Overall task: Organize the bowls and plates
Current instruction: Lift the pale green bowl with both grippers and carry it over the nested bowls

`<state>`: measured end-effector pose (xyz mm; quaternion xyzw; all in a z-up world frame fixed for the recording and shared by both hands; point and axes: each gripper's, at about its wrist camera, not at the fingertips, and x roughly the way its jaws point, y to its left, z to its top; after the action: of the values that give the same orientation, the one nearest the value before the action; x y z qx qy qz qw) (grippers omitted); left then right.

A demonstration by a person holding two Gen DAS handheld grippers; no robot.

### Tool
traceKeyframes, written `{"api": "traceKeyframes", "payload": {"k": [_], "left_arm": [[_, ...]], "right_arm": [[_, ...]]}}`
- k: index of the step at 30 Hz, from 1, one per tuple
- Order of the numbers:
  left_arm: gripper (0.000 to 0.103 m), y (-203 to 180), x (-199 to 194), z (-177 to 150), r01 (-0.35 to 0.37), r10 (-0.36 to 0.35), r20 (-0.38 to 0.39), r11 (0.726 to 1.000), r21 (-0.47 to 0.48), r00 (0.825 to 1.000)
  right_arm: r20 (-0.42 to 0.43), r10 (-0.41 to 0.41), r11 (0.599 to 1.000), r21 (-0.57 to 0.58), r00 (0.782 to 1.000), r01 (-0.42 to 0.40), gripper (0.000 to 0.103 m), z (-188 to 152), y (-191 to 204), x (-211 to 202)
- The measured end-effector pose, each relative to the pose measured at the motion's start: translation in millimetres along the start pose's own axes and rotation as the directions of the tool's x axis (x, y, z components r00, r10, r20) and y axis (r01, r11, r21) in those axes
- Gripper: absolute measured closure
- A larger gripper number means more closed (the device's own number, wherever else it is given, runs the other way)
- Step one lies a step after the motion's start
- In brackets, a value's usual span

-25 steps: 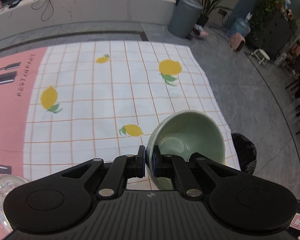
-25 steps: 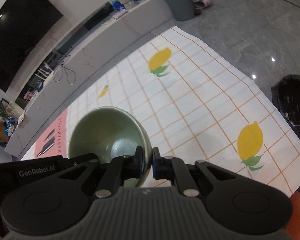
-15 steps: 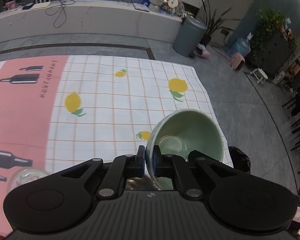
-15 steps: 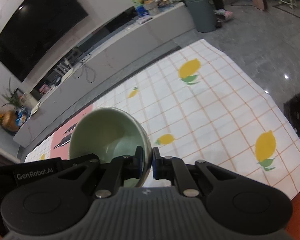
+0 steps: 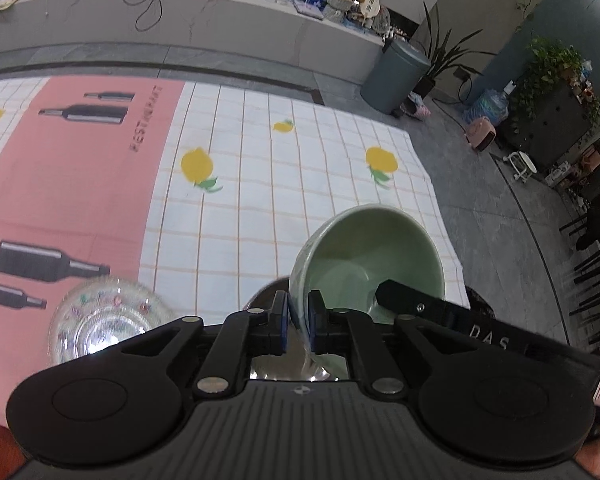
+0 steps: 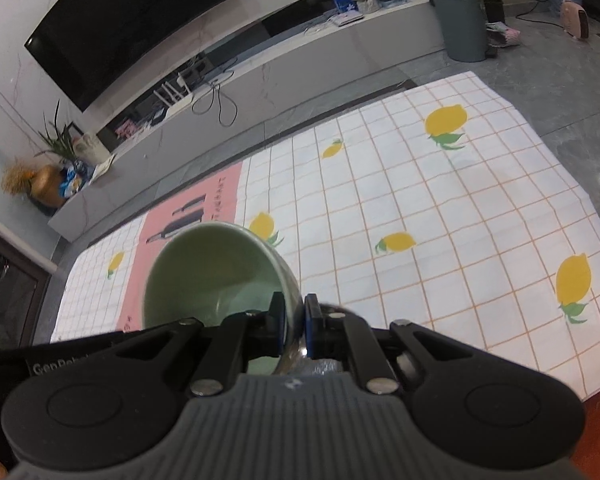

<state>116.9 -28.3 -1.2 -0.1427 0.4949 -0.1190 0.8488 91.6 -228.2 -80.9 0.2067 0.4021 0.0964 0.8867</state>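
Left wrist view: left gripper (image 5: pixel 298 326) and right gripper (image 6: pixel 294 326) both clamp the green bowl's (image 5: pixel 374 256) rim. Mid-carry; next, lower it near the glass dish (image 5: pixel 108 322).

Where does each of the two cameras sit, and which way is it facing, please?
Left wrist: on the left gripper, looking forward and down over the lemon-print checked tablecloth; its jaws pinch the pale green ceramic bowl.
Right wrist: on the right gripper, facing the wall television; its jaws pinch the opposite rim.
Shared: bowl, tablecloth, grey bin.
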Motion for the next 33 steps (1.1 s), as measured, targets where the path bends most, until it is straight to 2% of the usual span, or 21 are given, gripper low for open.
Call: {"api": "traceKeyframes", "payload": {"k": [8,17,22,33], "left_arm": [[0.092,17.3,15.5,-15.3,-0.015,0.013,-0.076,0.999,-0.032,0.997],[0.092,28.6,41.8,-23.8,-0.032,0.017,-0.179,0.996,-0.082,0.984],[0.092,20.2,51.8,-24.5,-0.055,0.044,-0.199,0.997,-0.05,0.979],[0.091,6.2,68.9,-27.7,-0.126,0.135,-0.204,0.99,0.058,0.97]], "right_arm": [[-0.079,-0.023,1.0,0.003,0.997,0.024,0.097,-15.8,-2.7,20.1],[-0.157,-0.087,0.996,-0.032,0.984,0.083,0.097,-28.0,-7.1,44.4],[-0.165,-0.124,0.991,-0.061,0.978,0.115,0.098,-29.7,-10.3,50.3],[-0.218,-0.121,0.992,-0.046,0.968,0.114,0.098,-33.4,-28.5,71.5]]}}
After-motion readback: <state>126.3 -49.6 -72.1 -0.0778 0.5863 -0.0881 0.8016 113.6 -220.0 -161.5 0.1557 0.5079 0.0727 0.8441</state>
